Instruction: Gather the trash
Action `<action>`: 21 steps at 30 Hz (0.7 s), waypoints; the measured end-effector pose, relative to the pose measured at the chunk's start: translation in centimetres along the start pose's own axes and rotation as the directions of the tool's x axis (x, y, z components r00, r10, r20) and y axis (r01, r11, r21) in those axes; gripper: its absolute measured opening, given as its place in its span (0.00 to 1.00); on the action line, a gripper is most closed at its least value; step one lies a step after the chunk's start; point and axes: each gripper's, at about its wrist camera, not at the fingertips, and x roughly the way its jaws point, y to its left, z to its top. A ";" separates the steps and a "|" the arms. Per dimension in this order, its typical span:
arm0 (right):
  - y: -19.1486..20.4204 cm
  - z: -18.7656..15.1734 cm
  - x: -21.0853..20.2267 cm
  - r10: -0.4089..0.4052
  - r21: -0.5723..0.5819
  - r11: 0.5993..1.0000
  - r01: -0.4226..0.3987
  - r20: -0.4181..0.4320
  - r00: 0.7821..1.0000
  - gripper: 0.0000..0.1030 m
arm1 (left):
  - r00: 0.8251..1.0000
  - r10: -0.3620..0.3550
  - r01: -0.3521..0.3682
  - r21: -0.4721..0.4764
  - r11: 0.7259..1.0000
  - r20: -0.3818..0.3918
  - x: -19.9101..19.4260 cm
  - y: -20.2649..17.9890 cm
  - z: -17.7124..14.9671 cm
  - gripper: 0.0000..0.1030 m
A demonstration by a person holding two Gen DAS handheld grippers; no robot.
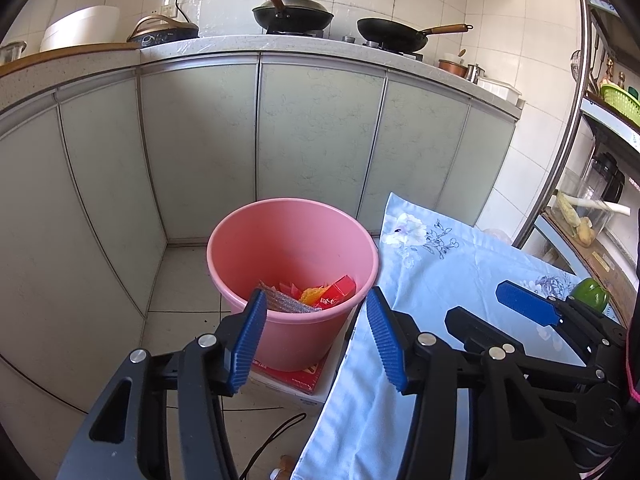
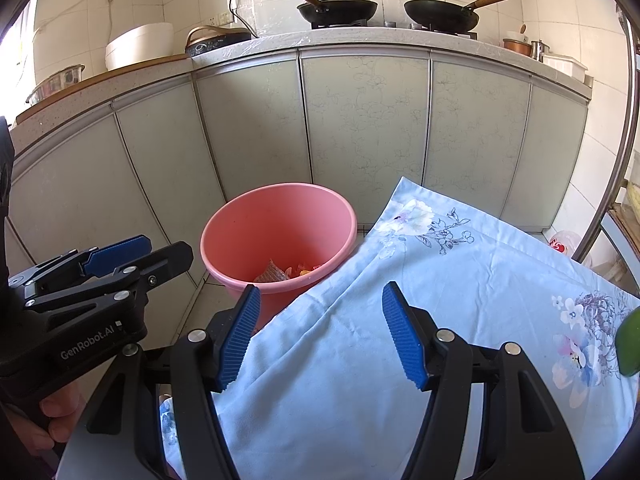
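A pink bucket (image 1: 292, 240) (image 2: 276, 220) stands on the floor on a red flat box (image 1: 298, 376). Inside lies trash (image 1: 320, 296) (image 2: 296, 270): red and orange wrappers and a crinkled clear one. My left gripper (image 1: 316, 320) hovers over the bucket's near rim, open, with nothing between its blue pads. My right gripper (image 2: 322, 320) is open and empty above a light blue floral cloth (image 2: 440, 280) (image 1: 460, 264) just right of the bucket. Each gripper shows in the other's view: left gripper (image 2: 170, 247), right gripper (image 1: 476, 302). A hand grips the left one's handle.
A green pepper (image 1: 590, 294) (image 2: 630, 344) lies at the cloth's right edge. Grey cabinet doors (image 1: 320, 132) close off the back, under a counter with two woks (image 1: 292, 16). A metal rack (image 1: 580, 200) stands at the right. A black cord (image 1: 276, 436) trails over the floor tiles.
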 end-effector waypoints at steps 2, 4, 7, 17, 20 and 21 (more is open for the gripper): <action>0.0 0.0 0.0 -0.001 0.000 1.000 0.001 0.000 1.000 0.62 | 1.000 0.000 0.000 0.000 1.000 0.000 0.0 0.0 0.0 0.50; 0.1 0.0 0.0 0.000 0.000 1.000 0.000 0.000 1.000 0.62 | 1.000 0.001 -0.001 -0.001 1.000 0.001 0.0 0.0 0.0 0.50; 0.1 0.0 0.0 0.001 -0.003 1.000 -0.001 -0.001 1.000 0.62 | 1.000 0.000 0.000 -0.001 1.000 0.003 0.0 0.0 0.1 0.50; -0.1 -0.1 0.2 0.001 -0.012 1.000 -0.001 -0.005 1.000 0.62 | 1.000 -0.007 0.007 -0.012 1.000 -0.003 0.1 0.0 0.0 0.50; -0.2 -0.1 0.3 0.002 -0.016 1.000 -0.002 -0.008 1.000 0.62 | 1.000 -0.011 0.011 -0.018 1.000 -0.003 0.2 0.1 -0.1 0.50; -0.2 -0.1 0.3 0.002 -0.018 1.000 -0.002 -0.009 1.000 0.62 | 1.000 -0.012 0.012 -0.019 1.000 -0.003 0.2 0.1 -0.1 0.50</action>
